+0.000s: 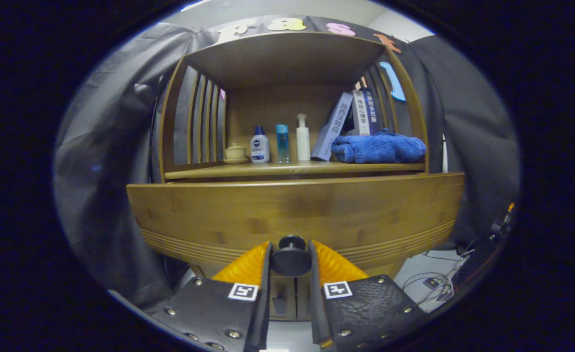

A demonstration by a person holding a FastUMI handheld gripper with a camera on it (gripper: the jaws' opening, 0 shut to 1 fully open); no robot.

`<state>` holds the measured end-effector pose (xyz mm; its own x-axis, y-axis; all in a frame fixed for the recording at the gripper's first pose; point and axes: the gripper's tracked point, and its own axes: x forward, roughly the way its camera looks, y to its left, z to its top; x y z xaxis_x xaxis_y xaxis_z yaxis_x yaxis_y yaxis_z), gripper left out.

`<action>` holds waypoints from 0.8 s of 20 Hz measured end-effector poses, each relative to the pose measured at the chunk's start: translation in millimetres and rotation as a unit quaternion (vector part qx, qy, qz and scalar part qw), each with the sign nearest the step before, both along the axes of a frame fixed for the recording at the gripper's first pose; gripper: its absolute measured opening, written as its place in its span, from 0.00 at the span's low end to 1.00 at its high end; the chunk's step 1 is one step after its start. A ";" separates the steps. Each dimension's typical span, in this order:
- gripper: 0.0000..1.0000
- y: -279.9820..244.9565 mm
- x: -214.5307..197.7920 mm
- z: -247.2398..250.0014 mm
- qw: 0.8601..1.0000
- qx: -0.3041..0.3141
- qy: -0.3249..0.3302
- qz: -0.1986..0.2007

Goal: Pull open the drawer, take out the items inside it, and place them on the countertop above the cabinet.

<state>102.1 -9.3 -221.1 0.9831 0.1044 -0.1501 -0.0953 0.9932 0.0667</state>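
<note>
On the table (pixel 292 169) above the drawer (pixel 292 215) stand a lidded cup (pixel 235 152), three bottles (pixel 283 143), leaning books (pixel 351 120) and a folded blue towel (pixel 378 148). The tool (pixel 290 259) pinches the drawer's dark round knob (pixel 291 255), a finger against each side.

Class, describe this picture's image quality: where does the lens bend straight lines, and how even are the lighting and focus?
Gripper view: fisheye bows the wooden drawer front and shelf posts outward; lighting dim and soft, the shelf recess shadowed; blue folded towel and bottles stay sharp; the gripper jaws press either side of the round dark drawer knob.
</note>
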 end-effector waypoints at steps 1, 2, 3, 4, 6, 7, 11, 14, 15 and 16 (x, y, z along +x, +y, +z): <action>0.35 -0.4 -8.6 0.6 1.000 0.010 0.001 0.001; 0.35 -2.1 -17.1 1.3 1.000 0.017 0.003 0.001; 0.35 -3.0 -24.9 2.3 1.000 0.019 0.003 0.001; 0.35 -5.8 -32.5 2.3 1.000 0.017 0.004 -0.002; 0.35 -10.0 -47.7 1.7 1.000 0.008 0.005 -0.009; 0.35 -13.0 -56.7 3.9 1.000 0.010 0.001 -0.014; 0.07 -44.8 -73.6 31.5 0.999 0.000 -0.013 -0.037; 0.07 -57.2 -79.9 35.1 0.999 0.016 -0.009 -0.050; 0.07 -62.9 -81.8 43.4 0.998 0.013 -0.019 -0.057; 0.07 -61.2 -77.4 48.7 0.998 0.010 -0.025 -0.058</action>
<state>24.7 -70.5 -172.4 0.9951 -0.0071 -0.0990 0.0155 0.9963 0.0848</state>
